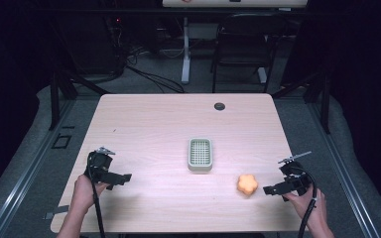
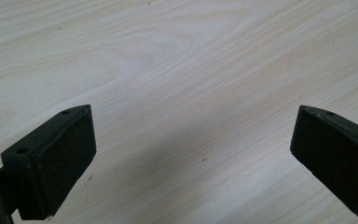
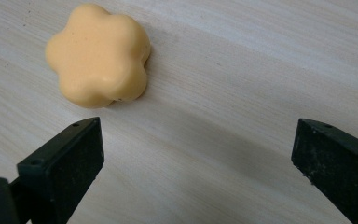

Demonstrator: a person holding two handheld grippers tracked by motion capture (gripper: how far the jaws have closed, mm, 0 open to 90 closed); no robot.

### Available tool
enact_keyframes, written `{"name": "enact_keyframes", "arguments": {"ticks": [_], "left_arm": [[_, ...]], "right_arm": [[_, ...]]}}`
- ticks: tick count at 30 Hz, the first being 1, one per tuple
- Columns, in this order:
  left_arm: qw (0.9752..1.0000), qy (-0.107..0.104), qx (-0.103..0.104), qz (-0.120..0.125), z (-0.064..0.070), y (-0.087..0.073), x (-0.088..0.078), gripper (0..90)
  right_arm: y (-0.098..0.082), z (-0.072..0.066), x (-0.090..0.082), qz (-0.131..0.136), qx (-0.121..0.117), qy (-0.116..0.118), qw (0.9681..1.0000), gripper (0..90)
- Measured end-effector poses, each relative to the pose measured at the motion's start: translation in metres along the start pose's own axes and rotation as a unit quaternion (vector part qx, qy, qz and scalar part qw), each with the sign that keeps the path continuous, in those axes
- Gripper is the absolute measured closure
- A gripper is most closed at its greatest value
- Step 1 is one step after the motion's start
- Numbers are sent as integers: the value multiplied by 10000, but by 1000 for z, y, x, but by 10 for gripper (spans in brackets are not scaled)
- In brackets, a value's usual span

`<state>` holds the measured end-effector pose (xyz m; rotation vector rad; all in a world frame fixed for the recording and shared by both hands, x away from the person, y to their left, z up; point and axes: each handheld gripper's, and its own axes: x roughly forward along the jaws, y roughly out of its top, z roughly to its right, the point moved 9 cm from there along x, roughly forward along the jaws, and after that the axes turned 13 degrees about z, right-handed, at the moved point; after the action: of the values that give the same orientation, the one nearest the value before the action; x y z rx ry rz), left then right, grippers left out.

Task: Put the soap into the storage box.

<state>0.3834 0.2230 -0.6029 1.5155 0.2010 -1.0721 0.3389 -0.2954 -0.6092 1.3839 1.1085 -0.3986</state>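
An orange flower-shaped soap (image 1: 247,184) lies on the light wooden table (image 1: 154,124), right of centre near the front. A pale green slatted soap dish (image 1: 200,153) stands at the table's middle. My right gripper (image 1: 269,190) is open just right of the soap, apart from it; in the right gripper view the soap (image 3: 99,54) sits beyond and left of the wide-apart jaws (image 3: 193,149). Over at the front left, my left gripper (image 1: 124,177) is open above bare wood (image 2: 191,93), nothing between its jaws.
A round dark grommet (image 1: 220,106) is set in the table near its far edge. Beyond the table stand a black chair (image 1: 243,44) and a white desk leg (image 1: 185,49), with cables on the floor.
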Motion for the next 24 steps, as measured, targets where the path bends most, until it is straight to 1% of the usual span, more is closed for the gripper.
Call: {"name": "enact_keyframes", "arguments": {"ticks": [2,3,4,6,7,8,9,11,13,14,16,18,19,21,23,24], "left_arm": [[10000,15,15,3,0,0,0,3],[10000,9,0,-12,0,0,1,3],[10000,14,-32,0,0,0,2,3],[10000,4,-32,-28,-1,0,3,2],[10000,16,-31,-49,-1,0,5,2],[10000,11,-21,-67,-2,0,5,2],[10000,21,-11,-48,-1,1,6,2],[10000,-1,-6,-48,-1,2,6,2],[10000,-10,16,-35,1,3,8,2],[10000,-30,39,-67,1,3,8,2],[9999,-31,89,-73,2,0,5,2],[10000,-36,74,-43,1,0,4,2],[10000,-35,53,-15,1,-1,2,2],[10000,-47,66,28,0,0,1,2],[10000,-60,72,16,0,-1,2,2],[10000,-77,57,6,0,-1,3,2]], "right_arm": [[0,0,0,-5,-12,13,10000,28],[-1,-1,0,-43,-45,42,10000,31],[-3,-1,2,-117,-92,-4,9999,33],[-3,-2,3,-143,-85,42,9999,34],[-4,-2,5,-210,-117,51,9997,34],[-4,-3,7,-142,-42,65,9999,34],[-5,-3,7,-271,-115,93,9995,34],[-6,-3,8,-288,-154,95,9994,37],[-9,-4,7,-380,-207,91,9990,38],[-9,-4,7,-397,-210,121,9989,41],[-6,-4,8,-347,-220,126,9991,41],[-5,-5,9,-346,-242,164,9990,41],[-5,-5,9,-394,-281,139,9987,40],[-3,-5,9,-376,-279,171,9988,37],[-3,-5,8,-385,-293,184,9987,36],[0,-4,8,-332,-220,168,9991,29]]}}
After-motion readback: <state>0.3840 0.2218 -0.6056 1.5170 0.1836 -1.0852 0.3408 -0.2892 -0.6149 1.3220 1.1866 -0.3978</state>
